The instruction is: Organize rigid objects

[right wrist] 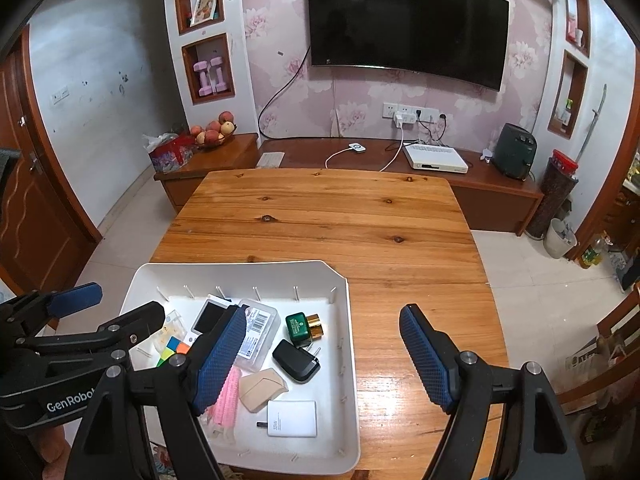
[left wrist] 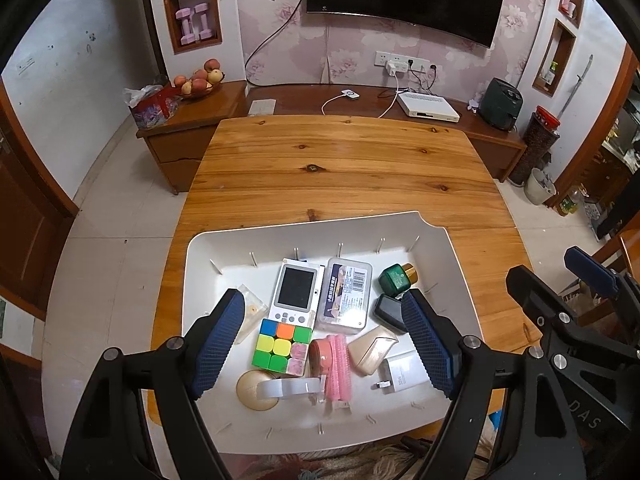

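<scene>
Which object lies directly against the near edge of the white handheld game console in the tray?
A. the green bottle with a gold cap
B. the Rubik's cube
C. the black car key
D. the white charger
B: in the left wrist view the Rubik's cube sits right below the game console in the white tray, touching its button end.

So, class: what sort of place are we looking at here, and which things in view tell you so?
Most likely a home living room: a wall-mounted television above a low wooden cabinet, a bowl of fruit, and a wooden table.
</scene>
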Demonstrator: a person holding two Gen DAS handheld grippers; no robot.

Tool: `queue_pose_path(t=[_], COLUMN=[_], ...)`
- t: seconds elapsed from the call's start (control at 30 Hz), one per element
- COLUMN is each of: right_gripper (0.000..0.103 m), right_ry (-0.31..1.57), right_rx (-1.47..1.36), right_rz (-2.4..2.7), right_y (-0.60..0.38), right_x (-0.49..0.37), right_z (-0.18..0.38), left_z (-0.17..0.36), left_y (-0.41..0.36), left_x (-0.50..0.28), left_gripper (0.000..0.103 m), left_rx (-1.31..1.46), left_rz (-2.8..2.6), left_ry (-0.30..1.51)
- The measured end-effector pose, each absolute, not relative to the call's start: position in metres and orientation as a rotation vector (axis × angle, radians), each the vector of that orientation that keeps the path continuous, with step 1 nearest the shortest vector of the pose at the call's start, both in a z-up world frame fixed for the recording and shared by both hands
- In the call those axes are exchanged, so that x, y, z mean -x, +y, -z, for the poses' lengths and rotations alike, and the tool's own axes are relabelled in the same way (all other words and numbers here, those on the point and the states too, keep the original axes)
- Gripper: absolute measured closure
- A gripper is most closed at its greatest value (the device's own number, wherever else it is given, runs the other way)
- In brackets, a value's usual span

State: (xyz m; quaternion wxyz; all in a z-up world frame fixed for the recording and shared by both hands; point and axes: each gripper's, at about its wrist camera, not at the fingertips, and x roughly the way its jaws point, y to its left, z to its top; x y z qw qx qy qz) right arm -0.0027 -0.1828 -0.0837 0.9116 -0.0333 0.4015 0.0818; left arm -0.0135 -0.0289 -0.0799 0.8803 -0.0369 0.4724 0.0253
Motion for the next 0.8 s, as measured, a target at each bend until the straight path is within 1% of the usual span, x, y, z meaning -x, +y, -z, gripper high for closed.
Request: queue_pose_path(t=[0.8], right_gripper=[0.023], right_ry=[0.797], right_rx=[0.057], right_rz=[-0.147], right_y=[-0.1892], right_x=[0.0102], right_z=[0.0753], left_z=[0.078], left_y=[-0.0245], left_x=[0.0201], left_gripper=[0.02], left_rx=[0.085], left_rz=[-0.079], left_ry=[0.969])
